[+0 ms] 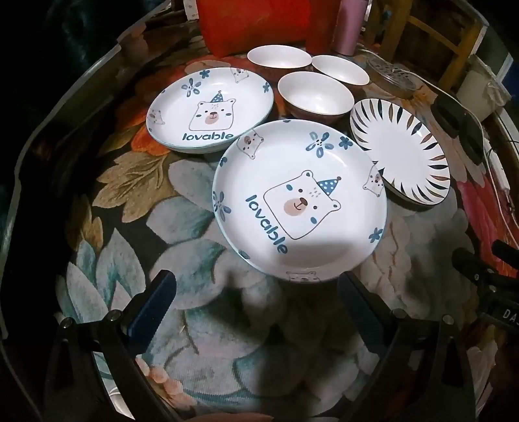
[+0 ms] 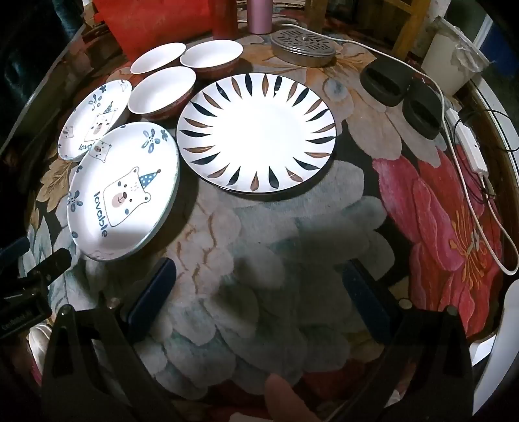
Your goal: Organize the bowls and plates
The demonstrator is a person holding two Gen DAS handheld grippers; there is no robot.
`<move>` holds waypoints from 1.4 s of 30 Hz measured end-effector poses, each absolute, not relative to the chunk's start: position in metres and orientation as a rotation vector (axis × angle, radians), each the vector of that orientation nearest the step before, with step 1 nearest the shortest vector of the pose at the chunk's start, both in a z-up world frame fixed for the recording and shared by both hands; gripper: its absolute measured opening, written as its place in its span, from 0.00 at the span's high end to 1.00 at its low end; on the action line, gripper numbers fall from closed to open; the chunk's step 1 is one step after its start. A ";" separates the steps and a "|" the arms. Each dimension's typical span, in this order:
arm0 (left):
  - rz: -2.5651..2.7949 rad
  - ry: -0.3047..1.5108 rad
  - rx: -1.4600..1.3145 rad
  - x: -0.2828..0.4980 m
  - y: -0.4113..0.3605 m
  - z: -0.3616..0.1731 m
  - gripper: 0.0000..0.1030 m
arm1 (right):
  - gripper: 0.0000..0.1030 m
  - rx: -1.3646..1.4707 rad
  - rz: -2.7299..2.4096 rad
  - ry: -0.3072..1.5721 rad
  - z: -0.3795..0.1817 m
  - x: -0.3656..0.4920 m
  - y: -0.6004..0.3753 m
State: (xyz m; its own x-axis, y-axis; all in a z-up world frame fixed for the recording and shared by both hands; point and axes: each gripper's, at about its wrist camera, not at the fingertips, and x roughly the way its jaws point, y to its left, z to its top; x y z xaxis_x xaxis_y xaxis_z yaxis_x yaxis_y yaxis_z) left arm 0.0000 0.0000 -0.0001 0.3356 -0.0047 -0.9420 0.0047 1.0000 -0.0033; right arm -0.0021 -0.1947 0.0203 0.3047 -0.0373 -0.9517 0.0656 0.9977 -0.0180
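Observation:
A near bear plate (image 1: 300, 201) marked "lovable" lies just beyond my open, empty left gripper (image 1: 256, 292); it also shows in the right wrist view (image 2: 123, 191). A far bear plate (image 1: 211, 108) (image 2: 95, 120) seems to sit on another like it. A leaf-rimmed plate (image 1: 400, 151) (image 2: 258, 133) lies beyond my open, empty right gripper (image 2: 259, 279). Three white-lined bowls stand behind: a near bowl (image 1: 316, 94) (image 2: 162, 92), a far left bowl (image 1: 279, 56) (image 2: 158, 57) and a far right bowl (image 1: 340, 69) (image 2: 211, 55).
The round table (image 2: 324, 246) has a flowered cloth. A metal strainer lid (image 2: 303, 47), two dark lids (image 2: 384, 84), a white cable with power strip (image 2: 470, 149), a pink bottle (image 2: 259, 16) and a red bag (image 1: 256, 24) stand at the back and right. The other gripper (image 1: 486, 279) shows at the right edge.

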 end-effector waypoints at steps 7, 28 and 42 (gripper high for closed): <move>-0.013 1.233 -0.002 -0.001 0.001 0.000 0.03 | 0.00 0.025 -0.070 1.260 0.020 -0.002 -0.195; 0.011 1.248 0.011 -0.005 0.013 -0.008 0.03 | 0.00 0.013 -0.066 1.271 0.019 -0.004 -0.192; 0.016 1.256 0.003 -0.003 0.016 -0.008 0.03 | 0.00 0.011 -0.064 1.276 0.017 -0.005 -0.190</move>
